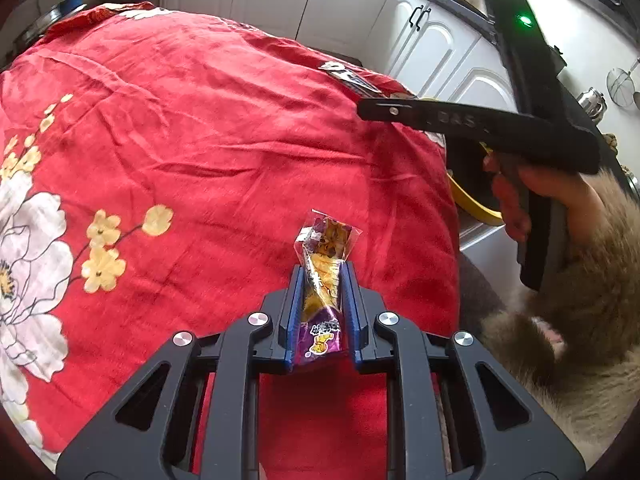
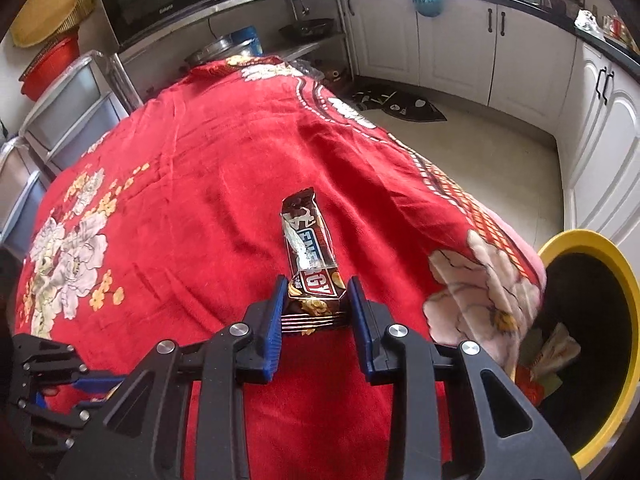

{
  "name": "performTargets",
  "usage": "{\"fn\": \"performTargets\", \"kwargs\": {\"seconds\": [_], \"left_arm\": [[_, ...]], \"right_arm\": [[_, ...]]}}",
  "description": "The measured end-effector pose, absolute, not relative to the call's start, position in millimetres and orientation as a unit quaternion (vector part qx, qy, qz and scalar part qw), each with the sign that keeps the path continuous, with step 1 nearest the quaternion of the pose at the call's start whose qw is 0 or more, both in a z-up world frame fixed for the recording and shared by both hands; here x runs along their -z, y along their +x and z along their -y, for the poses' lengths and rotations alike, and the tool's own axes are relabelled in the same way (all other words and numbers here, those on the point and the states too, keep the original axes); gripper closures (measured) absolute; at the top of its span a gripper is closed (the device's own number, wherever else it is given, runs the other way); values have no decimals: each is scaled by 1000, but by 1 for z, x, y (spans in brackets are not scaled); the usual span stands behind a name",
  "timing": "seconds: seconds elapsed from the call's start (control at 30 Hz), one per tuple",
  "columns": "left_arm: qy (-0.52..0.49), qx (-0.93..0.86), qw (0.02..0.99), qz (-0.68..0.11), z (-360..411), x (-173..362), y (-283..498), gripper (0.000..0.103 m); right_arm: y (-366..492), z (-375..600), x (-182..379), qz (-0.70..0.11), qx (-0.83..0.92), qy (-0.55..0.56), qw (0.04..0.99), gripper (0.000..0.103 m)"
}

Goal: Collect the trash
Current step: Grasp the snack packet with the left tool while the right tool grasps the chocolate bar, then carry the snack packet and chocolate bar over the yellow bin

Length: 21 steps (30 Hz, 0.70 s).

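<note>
My left gripper [image 1: 322, 272] is shut on a crinkled purple and yellow snack wrapper [image 1: 326, 248], whose clear top sticks out past the blue pads above the red flowered tablecloth [image 1: 200, 140]. My right gripper [image 2: 317, 284] is shut on the near end of a brown energy bar wrapper [image 2: 306, 236], which points away over the cloth [image 2: 192, 184]. In the left wrist view the right gripper [image 1: 362, 109] comes in from the right side, with the bar wrapper [image 1: 352, 78] at its tip. A black bin with a yellow rim [image 2: 588, 242] stands just off the table's right edge.
Some wrappers lie inside the bin. A hand and furry sleeve [image 1: 592, 280] hold the right gripper. White cabinets [image 2: 452, 40], a microwave [image 2: 160, 4] on a shelf, grey drawers [image 2: 68, 104] and a dark floor mat [image 2: 400, 104] surround the table.
</note>
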State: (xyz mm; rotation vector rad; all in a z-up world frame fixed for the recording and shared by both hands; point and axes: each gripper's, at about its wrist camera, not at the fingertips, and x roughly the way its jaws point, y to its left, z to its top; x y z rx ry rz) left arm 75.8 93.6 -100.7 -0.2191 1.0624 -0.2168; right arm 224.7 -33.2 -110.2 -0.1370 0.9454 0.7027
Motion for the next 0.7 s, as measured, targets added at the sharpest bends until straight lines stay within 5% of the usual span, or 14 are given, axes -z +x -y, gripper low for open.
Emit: {"fn": "performTargets", "kwargs": {"seconds": [0.7], "left_arm": [[-84,156,868,-464,-34,70,131,91]], "right_arm": [[203,135,73,-401,-259,-24,878,74]]}}
